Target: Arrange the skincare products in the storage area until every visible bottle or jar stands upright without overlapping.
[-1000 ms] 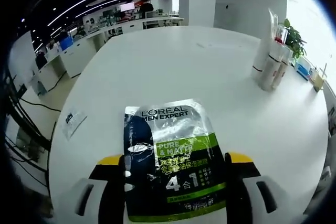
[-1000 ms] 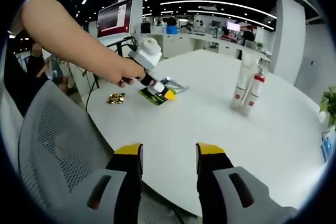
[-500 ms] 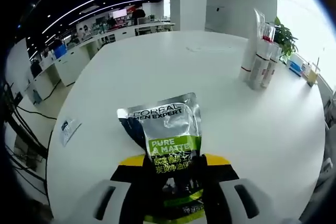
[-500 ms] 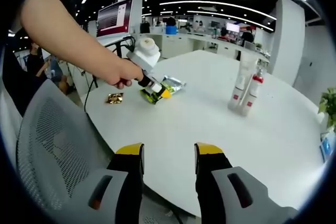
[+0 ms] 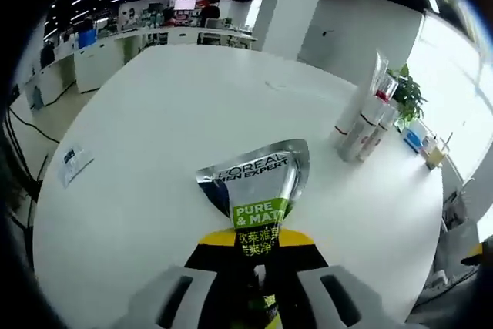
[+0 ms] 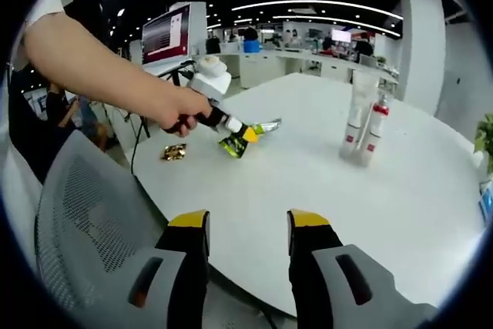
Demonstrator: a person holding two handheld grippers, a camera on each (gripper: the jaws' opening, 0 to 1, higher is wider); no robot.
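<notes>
Left gripper view: the left claw (image 5: 258, 256) pinches the sachet (image 5: 258, 186) above the tabletop (image 5: 154, 129); carry it level toward the upright tubes (image 5: 366, 117). The right claw (image 6: 245, 229) hangs open, empty.

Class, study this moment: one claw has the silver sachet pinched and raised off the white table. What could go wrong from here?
1. The left claw grips the sachet at its lower end only; the soft pack already creases, so it may slip or flop when moved.
2. Carried toward the standing tubes, the sachet could knock them over, since they are tall and stand close together.
3. A flat sachet may not stand upright once released on the table.
</notes>
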